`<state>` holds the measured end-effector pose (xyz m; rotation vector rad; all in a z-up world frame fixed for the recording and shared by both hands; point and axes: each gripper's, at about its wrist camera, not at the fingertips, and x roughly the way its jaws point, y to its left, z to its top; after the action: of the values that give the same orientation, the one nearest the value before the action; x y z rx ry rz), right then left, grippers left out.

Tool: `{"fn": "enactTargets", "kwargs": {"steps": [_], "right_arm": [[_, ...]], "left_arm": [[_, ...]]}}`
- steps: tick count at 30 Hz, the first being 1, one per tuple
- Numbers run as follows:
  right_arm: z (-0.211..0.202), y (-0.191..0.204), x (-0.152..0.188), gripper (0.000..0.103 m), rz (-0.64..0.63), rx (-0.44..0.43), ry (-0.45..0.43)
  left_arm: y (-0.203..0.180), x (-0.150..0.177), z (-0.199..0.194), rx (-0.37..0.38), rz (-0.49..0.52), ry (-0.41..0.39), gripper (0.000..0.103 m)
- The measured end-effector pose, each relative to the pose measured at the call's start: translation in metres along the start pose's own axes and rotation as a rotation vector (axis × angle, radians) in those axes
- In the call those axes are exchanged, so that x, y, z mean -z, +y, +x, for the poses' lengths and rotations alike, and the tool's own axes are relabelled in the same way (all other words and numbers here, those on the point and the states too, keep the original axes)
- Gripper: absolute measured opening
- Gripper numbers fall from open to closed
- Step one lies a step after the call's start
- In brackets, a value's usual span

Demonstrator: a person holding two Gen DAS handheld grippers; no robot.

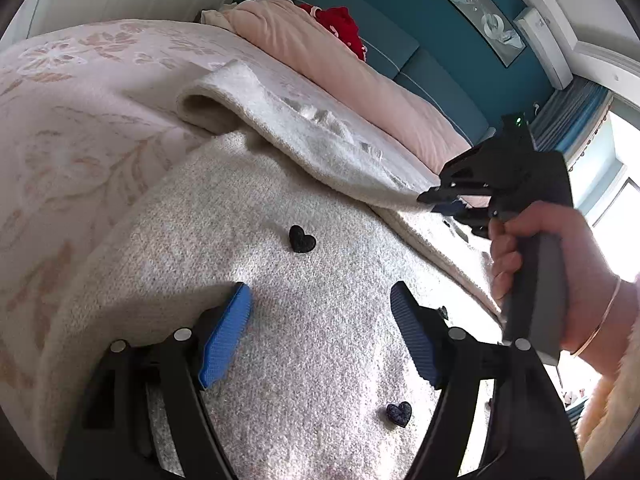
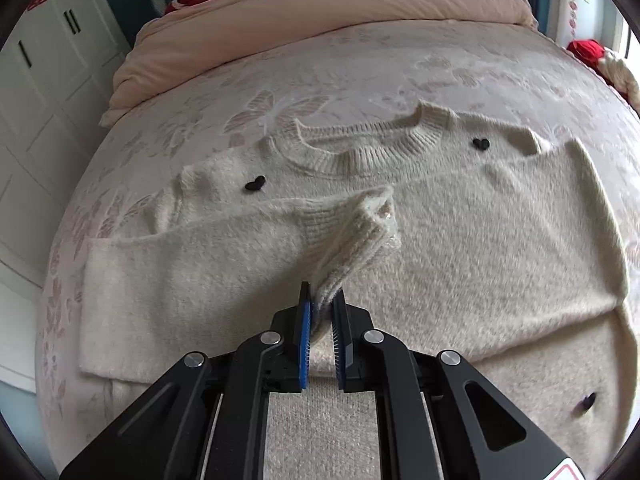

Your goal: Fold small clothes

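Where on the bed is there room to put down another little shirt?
Bare floral bedspread lies between the cream sweater's collar and the pink duvet, and left of the sweater. The middle is crowded: the right gripper holds the sleeve cuff there.

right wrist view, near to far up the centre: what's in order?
Right gripper pinching the sweater's ribbed cuff → cream knit sweater's ribbed neckline → floral pink bedspread → peach quilt.

Bright daylight pours in from the window (image 1: 624, 216), blown out white. Soft shadows; edges bend and go dark.
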<state>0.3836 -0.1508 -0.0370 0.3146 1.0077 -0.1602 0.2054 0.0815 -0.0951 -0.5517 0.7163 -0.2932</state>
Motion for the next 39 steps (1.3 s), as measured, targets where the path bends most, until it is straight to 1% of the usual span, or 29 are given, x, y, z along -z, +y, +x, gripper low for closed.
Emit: {"fn": "enactTargets", "kwargs": {"steps": [3,4,5,7,8,9,10,12,15,17,19,20,22,23,24,25,26,27,28,30,31,32,33,34,35,37,38,39], "right_arm": [[-0.001,0.002,0.000,0.010,-0.023,-0.031,0.022],[0.001,0.004,0.001,0.010,-0.037,-0.041,0.033],[0.002,0.004,0.002,0.010,-0.052,-0.046,0.039],[0.002,0.002,0.002,0.009,-0.053,-0.082,0.040],[0.001,0.000,0.002,0.008,-0.052,-0.100,0.035],[-0.001,-0.002,0.001,0.007,-0.055,-0.124,0.030],[-0.003,-0.003,-0.001,0.007,-0.058,-0.143,0.023],[-0.012,-0.004,-0.007,0.007,-0.056,-0.196,0.005],[-0.031,0.000,-0.026,0.006,-0.056,-0.270,-0.035],[-0.047,0.003,-0.042,0.006,-0.065,-0.306,-0.074],[-0.076,-0.005,-0.067,0.006,-0.048,-0.355,-0.161],[-0.086,-0.012,-0.075,0.006,-0.036,-0.367,-0.194],[-0.115,-0.046,-0.094,0.006,0.012,-0.378,-0.293],[-0.121,-0.061,-0.098,0.006,0.029,-0.367,-0.318],[-0.124,-0.087,-0.099,0.006,0.049,-0.333,-0.340],[-0.120,-0.110,-0.095,0.006,0.063,-0.291,-0.344],[-0.111,-0.133,-0.090,0.006,0.081,-0.252,-0.334],[-0.089,-0.163,-0.078,0.006,0.115,-0.200,-0.289],[-0.069,-0.185,-0.068,0.006,0.141,-0.160,-0.236],[-0.029,-0.222,-0.041,0.006,0.188,-0.095,-0.129],[-0.015,-0.236,-0.027,0.006,0.222,-0.106,-0.093],[-0.006,-0.243,-0.016,0.006,0.252,-0.127,-0.078],[-0.003,-0.245,-0.012,0.006,0.265,-0.140,-0.078],[-0.001,-0.245,-0.007,0.006,0.271,-0.151,-0.086],[-0.001,-0.244,-0.006,0.007,0.271,-0.160,-0.098],[0.002,-0.243,-0.008,0.008,0.278,-0.174,-0.101],[0.002,-0.241,-0.012,0.012,0.286,-0.186,-0.097],[0.003,-0.241,-0.014,0.014,0.294,-0.193,-0.093]], "left_arm": [[-0.001,-0.001,0.001,-0.002,0.001,0.010,0.072],[-0.001,-0.003,0.000,0.006,-0.005,0.016,0.073],[0.001,-0.006,-0.002,0.029,-0.028,0.027,0.074],[0.010,-0.019,-0.008,0.064,-0.138,0.050,0.074],[0.016,-0.027,-0.012,0.082,-0.212,0.044,0.076],[0.021,-0.033,-0.015,0.093,-0.265,0.031,0.078],[0.031,-0.046,-0.017,0.099,-0.351,0.000,0.082],[0.044,-0.064,-0.012,0.091,-0.455,-0.020,0.082],[0.066,-0.093,0.007,0.088,-0.623,-0.040,0.082],[0.079,-0.111,0.022,0.111,-0.747,-0.067,0.082],[0.078,-0.124,0.034,0.130,-0.799,-0.086,0.082],[0.076,-0.131,0.041,0.124,-0.803,-0.081,0.082],[0.070,-0.136,0.053,0.121,-0.798,-0.067,0.082],[0.065,-0.137,0.060,0.118,-0.788,-0.050,0.082],[0.060,-0.135,0.066,0.119,-0.776,-0.036,0.082],[0.055,-0.132,0.074,0.115,-0.762,-0.009,0.082],[0.054,-0.129,0.079,0.116,-0.754,0.006,0.082],[0.052,-0.125,0.085,0.119,-0.748,0.021,0.082],[0.048,-0.118,0.090,0.118,-0.749,0.039,0.082],[0.046,-0.109,0.091,0.128,-0.762,0.050,0.082],[0.042,-0.107,0.089,0.138,-0.767,0.053,0.082],[0.039,-0.104,0.087,0.165,-0.779,0.052,0.082],[0.035,-0.098,0.084,0.188,-0.794,0.050,0.082],[0.031,-0.094,0.085,0.194,-0.799,0.058,0.082],[0.029,-0.091,0.090,0.184,-0.802,0.081,0.082],[0.027,-0.090,0.103,0.123,-0.791,0.121,0.082],[0.026,-0.093,0.109,0.091,-0.781,0.123,0.080],[0.026,-0.097,0.112,0.069,-0.774,0.113,0.077]]}}
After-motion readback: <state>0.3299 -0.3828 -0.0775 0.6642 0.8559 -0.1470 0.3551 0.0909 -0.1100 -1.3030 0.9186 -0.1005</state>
